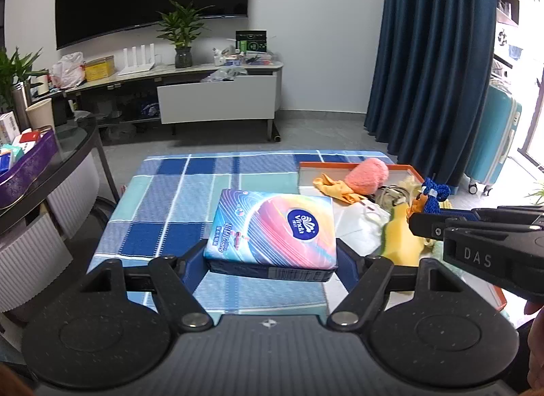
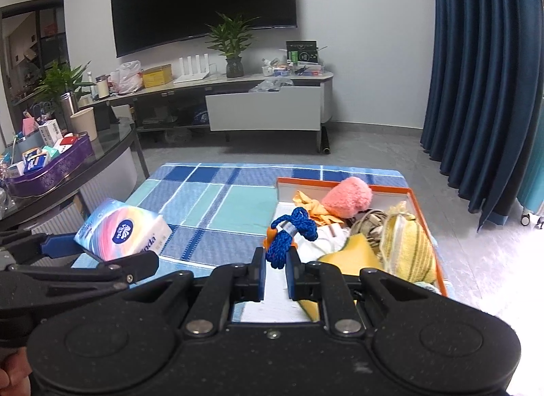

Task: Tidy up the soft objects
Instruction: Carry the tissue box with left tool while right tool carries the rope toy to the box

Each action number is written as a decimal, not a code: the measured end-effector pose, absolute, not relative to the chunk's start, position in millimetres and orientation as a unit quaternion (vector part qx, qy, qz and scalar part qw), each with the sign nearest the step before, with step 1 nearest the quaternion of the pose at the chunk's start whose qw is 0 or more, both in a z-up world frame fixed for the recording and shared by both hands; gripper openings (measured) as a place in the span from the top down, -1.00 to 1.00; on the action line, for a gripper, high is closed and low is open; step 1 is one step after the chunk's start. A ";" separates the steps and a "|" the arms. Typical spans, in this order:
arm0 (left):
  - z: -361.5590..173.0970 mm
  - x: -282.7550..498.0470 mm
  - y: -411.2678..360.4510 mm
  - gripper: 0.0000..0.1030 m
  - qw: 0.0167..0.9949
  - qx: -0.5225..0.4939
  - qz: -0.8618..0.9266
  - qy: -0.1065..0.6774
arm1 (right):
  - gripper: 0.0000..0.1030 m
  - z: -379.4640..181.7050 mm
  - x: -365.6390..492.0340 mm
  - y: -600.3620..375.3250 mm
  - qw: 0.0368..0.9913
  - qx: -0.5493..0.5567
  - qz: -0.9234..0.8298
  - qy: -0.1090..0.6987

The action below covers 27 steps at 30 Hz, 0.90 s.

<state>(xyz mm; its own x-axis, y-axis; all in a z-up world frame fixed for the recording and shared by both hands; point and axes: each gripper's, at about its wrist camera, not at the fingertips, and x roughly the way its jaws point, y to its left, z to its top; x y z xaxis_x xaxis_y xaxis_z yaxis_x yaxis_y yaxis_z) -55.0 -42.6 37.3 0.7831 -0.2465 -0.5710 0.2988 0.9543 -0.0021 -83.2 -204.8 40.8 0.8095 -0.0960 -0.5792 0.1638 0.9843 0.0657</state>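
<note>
Partly done, judging by the layout. Already gathered in the orange-rimmed tray at the right edge of the surface with its blue checked cloth: a pink fluffy piece, an orange cloth, a yellow striped cloth, a yellow sponge-like piece and some white items underneath, all heaped rather than sorted. Two things in transit, neither set down yet. Left hand-held gripper spread about halfway, clamped on the sides of a tissue pack, carried above the near left part of the surface, just beside the tray's left rim. Right hand-held gripper nearly closed, pinching a bundle of blue cord with an orange bit attached, held above the tray's near left corner. Left to do, probably: placing both carried items, likely into the tray or beside it. Far and left parts of the surface bare.
</note>
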 end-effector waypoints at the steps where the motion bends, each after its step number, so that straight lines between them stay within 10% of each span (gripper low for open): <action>1: 37.4 -55.8 -44.3 -0.48 0.943 0.046 -0.147 0.296 | 0.71 40.9 -84.6 -207.1 0.949 0.057 -0.071 0.301; 27: 32.2 -64.6 -88.3 -0.47 0.930 0.072 -0.200 0.301 | 0.71 38.6 -115.0 -256.0 0.943 0.079 -0.119 0.299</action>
<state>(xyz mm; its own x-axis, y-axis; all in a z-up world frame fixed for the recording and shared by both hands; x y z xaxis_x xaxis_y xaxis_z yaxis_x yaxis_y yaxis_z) -64.6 -88.3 32.2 0.7385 -0.3292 -0.5884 0.4155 0.9095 0.0125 -115.0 -256.0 38.6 0.7925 -0.1780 -0.5833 0.2721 0.9592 0.0770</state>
